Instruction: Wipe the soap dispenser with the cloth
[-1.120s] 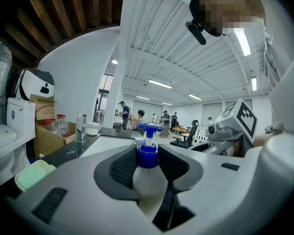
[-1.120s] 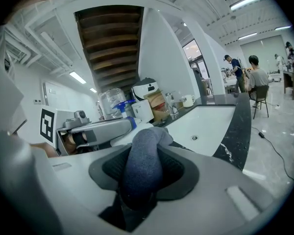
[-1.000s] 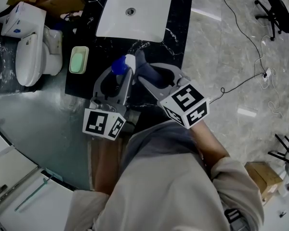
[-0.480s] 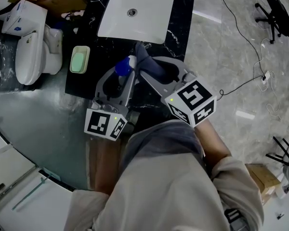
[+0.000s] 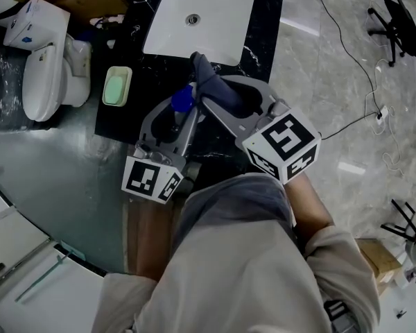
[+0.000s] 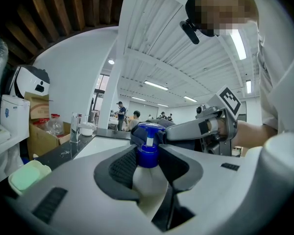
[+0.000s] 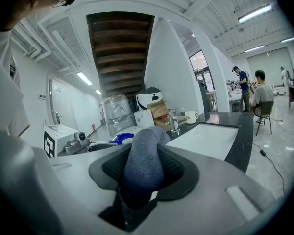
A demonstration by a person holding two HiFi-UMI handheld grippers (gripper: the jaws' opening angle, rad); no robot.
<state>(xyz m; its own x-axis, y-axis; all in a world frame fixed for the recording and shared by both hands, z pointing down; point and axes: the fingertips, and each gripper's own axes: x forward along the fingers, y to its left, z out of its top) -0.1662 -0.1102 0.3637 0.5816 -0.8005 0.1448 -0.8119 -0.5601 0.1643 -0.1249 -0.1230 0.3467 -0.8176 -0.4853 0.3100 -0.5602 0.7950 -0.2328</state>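
Soap dispenser (image 5: 183, 100), a pale bottle with a blue pump top, sat near the centre of the head view, over the front part of a black marble table (image 5: 261, 41). The left gripper (image 5: 175, 114) held it, with the jaws partly closed and the pads pressed against the bottle's neck and shoulders. Whether the base rested on the table could not be made out. The right gripper (image 5: 211, 103) came in from the lower right. Its jaws were clamped on a rolled grey cloth (image 5: 202, 75), whose free end stuck out past the tips.

In the left gripper view, the cloth (image 6: 161, 130) lay against the far side of the pump head, just behind the blue spout. Wiping therefore seemed under way at the top of the dispenser. No view showed which surfaces were already clean. The bottle's body, mostly covered by the left jaws, probably remained to be done and might call for a change of grip.

A white sink basin (image 5: 194, 21) lay just beyond the dispenser, toward the top of the frame. A green soap dish (image 5: 116, 89) sat near it on the left. A toilet (image 5: 47, 75) stood beside the table at far left. To the right was open marble floor (image 5: 333, 61) crossed by cables. Room for the cloth seemed freest above and to the right of the pump.
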